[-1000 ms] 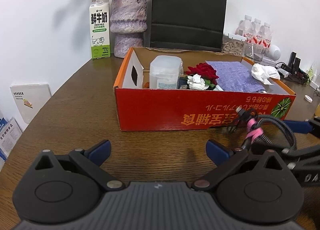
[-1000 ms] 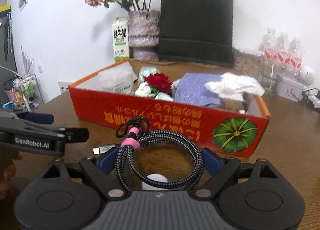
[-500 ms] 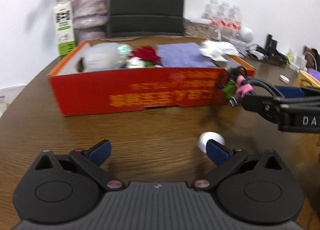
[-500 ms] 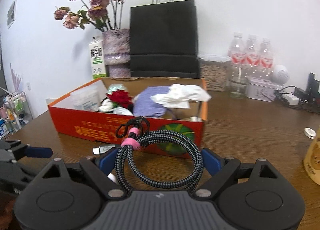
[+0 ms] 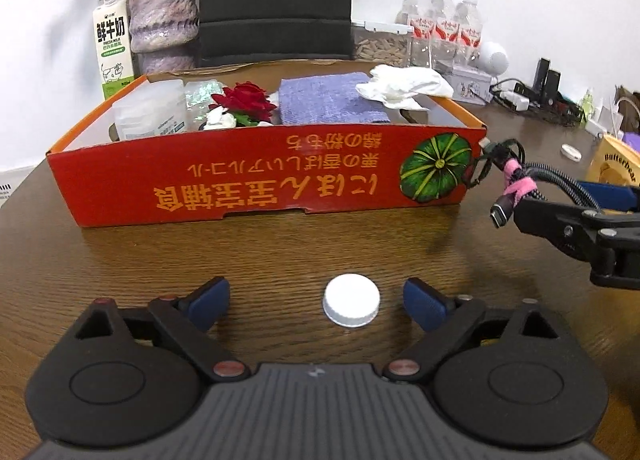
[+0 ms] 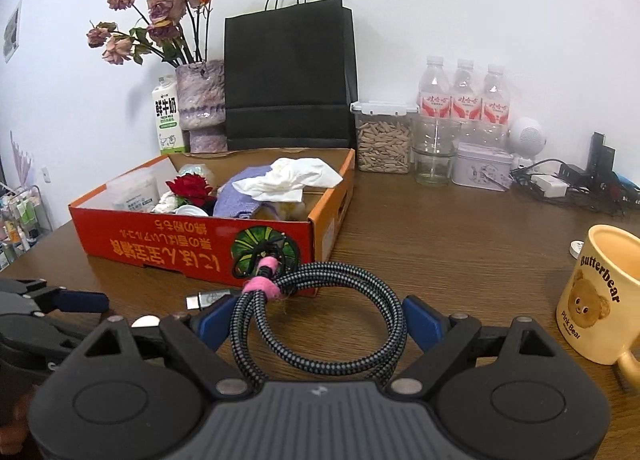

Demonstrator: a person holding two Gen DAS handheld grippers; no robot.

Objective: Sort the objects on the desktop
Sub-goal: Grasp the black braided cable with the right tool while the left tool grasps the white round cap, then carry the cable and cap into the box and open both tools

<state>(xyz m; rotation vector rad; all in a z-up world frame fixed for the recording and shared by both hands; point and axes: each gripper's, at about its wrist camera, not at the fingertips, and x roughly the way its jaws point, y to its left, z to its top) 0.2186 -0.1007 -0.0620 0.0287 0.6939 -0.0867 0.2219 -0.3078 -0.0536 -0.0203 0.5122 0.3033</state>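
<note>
Left wrist view: white cap (image 5: 351,305) lies between closing left hand-held gripper (image 5: 316,302) jaws.

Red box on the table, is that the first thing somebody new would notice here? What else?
Yes, the big red box in the middle of the wooden table grabs the eye, with a red rose and white tissue inside. Next, the coiled braided cable held in the right gripper, and the little white cap between the left gripper's open jaws.
</note>
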